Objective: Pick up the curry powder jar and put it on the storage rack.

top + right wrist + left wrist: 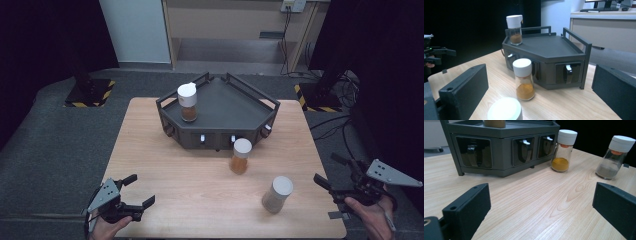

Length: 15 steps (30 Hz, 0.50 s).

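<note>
While both hands rest at the near edge of a light wooden table (200,195), the left gripper (134,192) and the right gripper (327,175) sit low with jaws spread wide and nothing between them. A dark grey spice rack (225,112) stands at the far middle of the table, small drawers along its front. One white-capped jar of brown spice (188,102) stands upright on the rack's top tray, near its left corner. A second jar, holding orange powder (240,156), stands on the table just in front of the rack. A third jar with greyish contents (277,194) stands nearer the right gripper, apart from the others; in the right gripper view its white cap (504,109) appears as a blurred disc, so its contents cannot be read there. The left gripper's camera shows the orange jar (564,151) and grey jar (614,157) standing side by side, apart.
</note>
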Each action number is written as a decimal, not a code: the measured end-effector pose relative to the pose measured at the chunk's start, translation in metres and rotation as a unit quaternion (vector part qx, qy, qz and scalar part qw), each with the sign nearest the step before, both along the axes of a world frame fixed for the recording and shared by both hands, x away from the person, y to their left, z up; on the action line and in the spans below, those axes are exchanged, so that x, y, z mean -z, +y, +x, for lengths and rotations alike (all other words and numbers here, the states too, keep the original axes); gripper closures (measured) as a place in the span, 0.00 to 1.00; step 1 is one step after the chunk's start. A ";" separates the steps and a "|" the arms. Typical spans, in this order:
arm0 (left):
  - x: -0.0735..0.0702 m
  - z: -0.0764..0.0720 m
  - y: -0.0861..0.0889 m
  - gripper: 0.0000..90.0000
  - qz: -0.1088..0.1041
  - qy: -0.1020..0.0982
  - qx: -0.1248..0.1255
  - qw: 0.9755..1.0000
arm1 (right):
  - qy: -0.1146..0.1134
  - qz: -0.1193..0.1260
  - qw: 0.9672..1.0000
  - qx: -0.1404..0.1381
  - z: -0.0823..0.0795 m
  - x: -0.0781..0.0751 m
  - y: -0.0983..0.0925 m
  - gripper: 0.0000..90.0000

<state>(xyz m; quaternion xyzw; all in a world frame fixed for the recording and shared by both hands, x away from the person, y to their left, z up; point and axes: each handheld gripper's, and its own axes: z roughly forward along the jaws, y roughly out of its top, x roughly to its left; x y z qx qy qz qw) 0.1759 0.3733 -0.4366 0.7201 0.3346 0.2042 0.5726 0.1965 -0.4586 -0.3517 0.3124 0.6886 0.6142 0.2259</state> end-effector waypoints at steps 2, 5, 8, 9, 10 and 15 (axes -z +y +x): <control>0.000 0.000 0.000 0.01 0.001 0.000 0.000 1.000 | -0.002 0.002 1.000 -0.002 0.005 -0.002 0.001 0.01; 0.000 0.000 0.000 0.01 0.001 0.000 0.001 1.000 | -0.002 -0.001 1.000 -0.007 0.012 -0.006 0.003 0.01; 0.000 0.000 0.000 0.01 0.000 0.001 0.001 1.000 | -0.003 -0.006 1.000 -0.014 0.021 -0.007 0.007 0.02; 0.000 0.000 0.000 0.01 0.000 0.001 0.001 1.000 | -0.003 -0.006 1.000 -0.014 0.021 -0.007 0.007 0.02; 0.000 0.000 0.000 0.01 0.000 0.001 0.001 1.000 | 0.000 -0.006 1.000 -0.018 0.025 -0.007 0.009 0.02; 0.000 0.000 0.000 0.01 0.000 0.002 0.002 1.000 | 0.003 -0.006 1.000 -0.030 0.038 -0.006 0.016 0.02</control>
